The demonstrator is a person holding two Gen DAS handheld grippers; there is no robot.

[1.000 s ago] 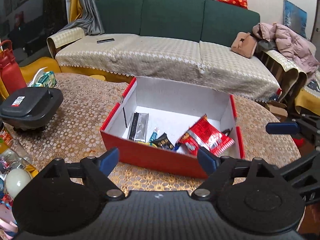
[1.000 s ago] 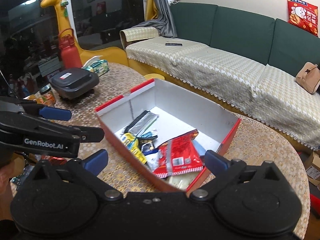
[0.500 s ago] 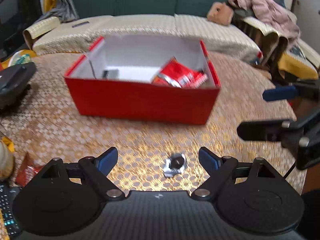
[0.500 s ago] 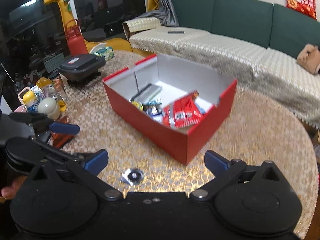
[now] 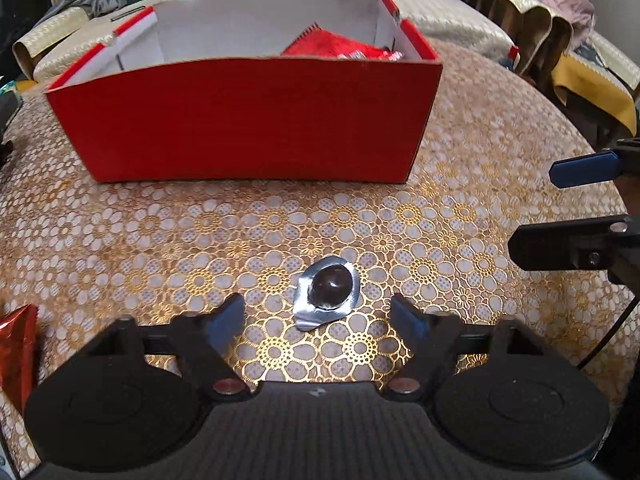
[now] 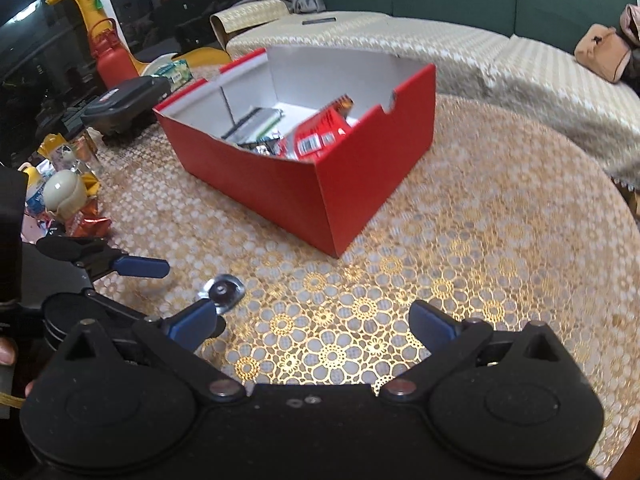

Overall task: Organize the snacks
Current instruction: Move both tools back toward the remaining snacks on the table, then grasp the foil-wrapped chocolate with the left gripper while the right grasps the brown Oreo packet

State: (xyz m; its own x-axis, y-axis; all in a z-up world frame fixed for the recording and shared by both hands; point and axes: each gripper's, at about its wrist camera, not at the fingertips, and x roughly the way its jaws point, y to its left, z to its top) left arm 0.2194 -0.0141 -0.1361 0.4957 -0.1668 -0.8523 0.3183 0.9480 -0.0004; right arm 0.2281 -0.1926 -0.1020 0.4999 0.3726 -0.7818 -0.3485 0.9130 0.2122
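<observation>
The left gripper [image 5: 318, 318] is held spread just above the table [image 5: 460, 184], its blue-padded fingers [image 5: 228, 314] set to either side of a foil-wrapped candy [image 5: 327, 298] with nothing pinched between them. The candy is seen lying flat on the gold-flowered cloth between the fingertips, touching neither as far as can be told; a dark round dome is shown facing up in a crumpled silver foil base, and the foil's slightly longer axis is angled from the near left toward the far right, a bent corner pointing back at the gripper. In the right wrist view the same candy [image 6: 221, 290] is found just beyond the left tip of the right gripper [image 6: 314, 326], which is likewise held wide apart and empty over bare cloth. The left gripper [image 6: 132, 268] is seen there beside the candy. Beyond the candy, well apart from it, a red box [image 5: 256, 120] is stood open-topped with its long side facing the left gripper. A red packet [image 5: 340, 46] is leaned inside, toward the box's right end, along with smaller wrappers [image 6: 260, 128]. Left of the candy, at the table edge, a red foil bag [image 5: 16, 344] is partly visible. Behind the box a sofa [image 6: 460, 4] is seen.
</observation>
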